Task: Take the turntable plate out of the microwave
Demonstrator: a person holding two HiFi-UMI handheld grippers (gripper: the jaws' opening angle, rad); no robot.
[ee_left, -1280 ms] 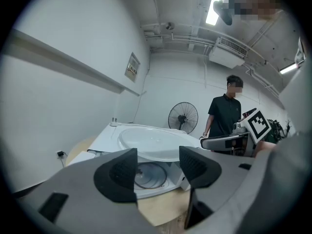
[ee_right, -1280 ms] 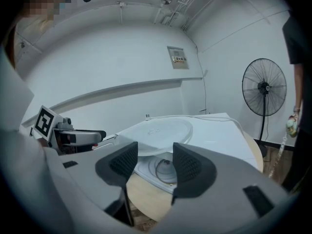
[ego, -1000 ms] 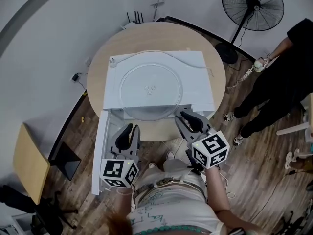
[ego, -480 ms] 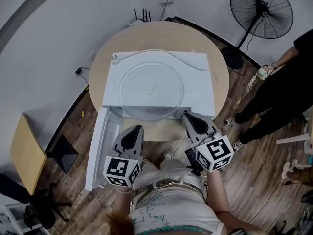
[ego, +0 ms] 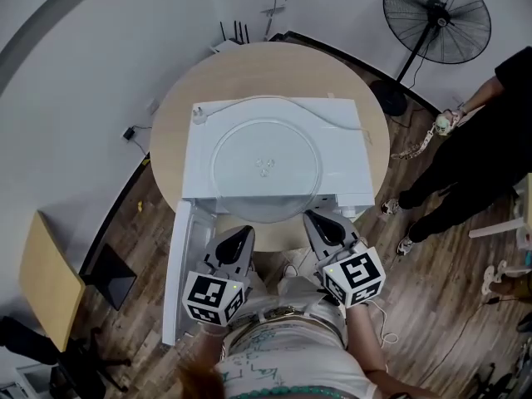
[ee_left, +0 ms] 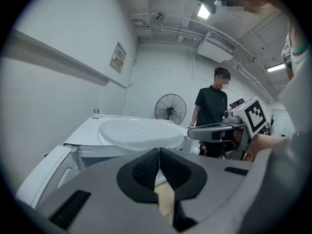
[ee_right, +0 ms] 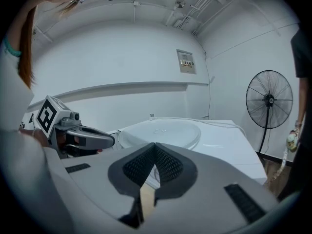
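The clear glass turntable plate (ego: 266, 169) lies flat on top of the white microwave (ego: 349, 140), its near edge hanging slightly over the front. It also shows in the left gripper view as plate (ee_left: 139, 133) and in the right gripper view as plate (ee_right: 161, 130). My left gripper (ego: 241, 235) is shut and empty, just in front of and below the plate's near left edge. My right gripper (ego: 314, 220) is also shut and empty, close to the near right edge. Neither touches the plate. Both pad pairs meet, at the left gripper (ee_left: 158, 150) and the right gripper (ee_right: 155, 145).
The microwave stands on a round wooden table (ego: 170, 115), its door (ego: 179, 264) swung open toward me at the left. A cable runs along the microwave's top. A standing fan (ego: 436, 19) and a person in black (ego: 482, 148) are at the right. A wooden board (ego: 46, 277) sits at the left.
Both grippers had open jaws by the plate's near edge; both are now shut and empty and have drawn back a little toward me. The plate has stayed on the microwave.
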